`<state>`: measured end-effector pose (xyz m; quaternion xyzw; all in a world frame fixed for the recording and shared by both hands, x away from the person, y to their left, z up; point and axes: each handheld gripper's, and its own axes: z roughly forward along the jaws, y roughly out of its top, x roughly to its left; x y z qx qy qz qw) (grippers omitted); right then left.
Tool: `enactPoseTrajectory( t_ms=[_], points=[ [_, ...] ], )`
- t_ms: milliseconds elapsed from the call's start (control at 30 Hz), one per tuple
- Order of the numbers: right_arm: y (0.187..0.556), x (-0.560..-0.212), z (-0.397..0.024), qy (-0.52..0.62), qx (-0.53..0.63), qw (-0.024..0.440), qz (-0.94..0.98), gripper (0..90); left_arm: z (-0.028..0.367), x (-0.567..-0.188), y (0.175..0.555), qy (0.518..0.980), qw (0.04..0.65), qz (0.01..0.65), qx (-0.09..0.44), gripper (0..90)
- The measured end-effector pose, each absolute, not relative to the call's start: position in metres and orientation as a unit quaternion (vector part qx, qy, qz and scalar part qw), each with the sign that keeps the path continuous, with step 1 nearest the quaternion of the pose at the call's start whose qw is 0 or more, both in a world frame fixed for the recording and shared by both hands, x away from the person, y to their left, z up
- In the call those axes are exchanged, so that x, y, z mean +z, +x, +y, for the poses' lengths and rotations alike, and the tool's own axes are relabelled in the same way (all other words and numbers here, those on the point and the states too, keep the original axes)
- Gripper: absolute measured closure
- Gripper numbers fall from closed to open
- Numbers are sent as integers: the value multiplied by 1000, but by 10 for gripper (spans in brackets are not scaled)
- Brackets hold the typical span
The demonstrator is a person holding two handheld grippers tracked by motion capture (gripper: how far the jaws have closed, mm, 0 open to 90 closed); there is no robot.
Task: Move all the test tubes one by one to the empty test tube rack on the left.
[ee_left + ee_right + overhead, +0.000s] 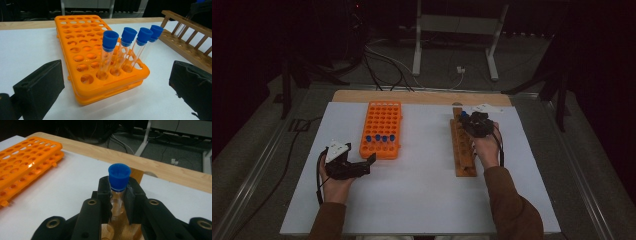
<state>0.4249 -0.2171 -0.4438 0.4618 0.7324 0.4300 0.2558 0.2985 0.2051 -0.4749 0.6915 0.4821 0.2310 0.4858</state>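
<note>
Now the right tool (117, 202) is clamped on a blue-capped tube (118, 185), seemingly over the wooden rack (462, 150); the left tool (120, 82) rests apart.

Five blue-capped test tubes (107, 53); two racks: one orange plastic rack (381, 129), one wooden rack (460, 145); two grippers (371, 161).
</note>
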Motion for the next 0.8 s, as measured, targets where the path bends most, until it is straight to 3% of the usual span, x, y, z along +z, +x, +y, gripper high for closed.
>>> enactPoseTrajectory(
  t_ms=[533,800],
  points=[
    [411,-407,-224,436,449,279,728,771,204,-475,299,693,484,483,229,6],
    [404,-399,-219,422,463,268,732,770,205,-475,299,692,485,484,228,6]
  ],
)
